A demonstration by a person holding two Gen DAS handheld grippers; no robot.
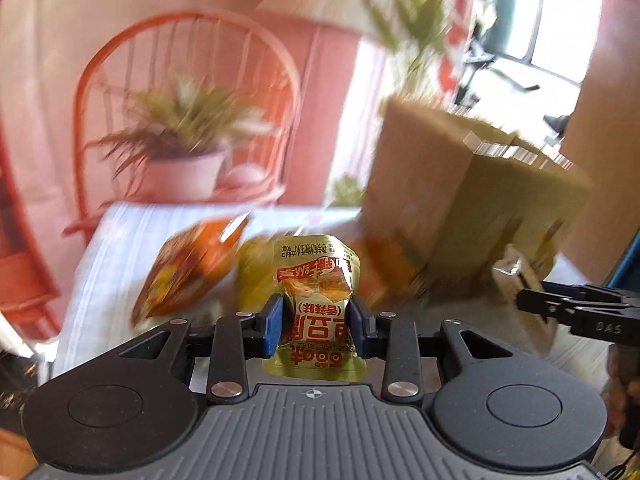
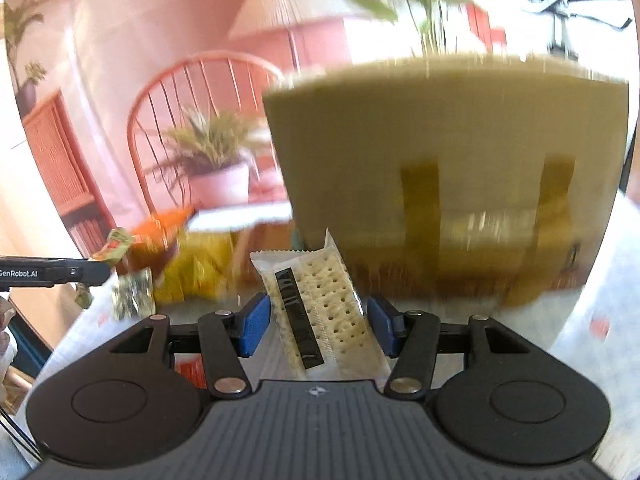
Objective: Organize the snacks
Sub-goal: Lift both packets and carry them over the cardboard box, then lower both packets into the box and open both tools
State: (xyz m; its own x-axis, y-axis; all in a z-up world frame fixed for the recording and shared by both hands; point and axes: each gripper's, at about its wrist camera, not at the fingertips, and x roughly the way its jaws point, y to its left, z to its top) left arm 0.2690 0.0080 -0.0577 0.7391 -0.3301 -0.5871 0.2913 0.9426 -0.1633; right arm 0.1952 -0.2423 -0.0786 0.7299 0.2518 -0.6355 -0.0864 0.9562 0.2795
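Between right tongs (image 2: pixel 317 326), cracker pack (image 2: pixel 322 312) lengthwise, prob. upright.

- I get bright daylight from the windows (image 1: pixel 560 16) at upper right, blown out to white.
- Heavy motion blur smears the plant (image 1: pixel 188 120) and the cardboard box (image 2: pixel 440 168); only the rig's near parts stay sharp.
- Fisheye bending curves the edges, corners dark.
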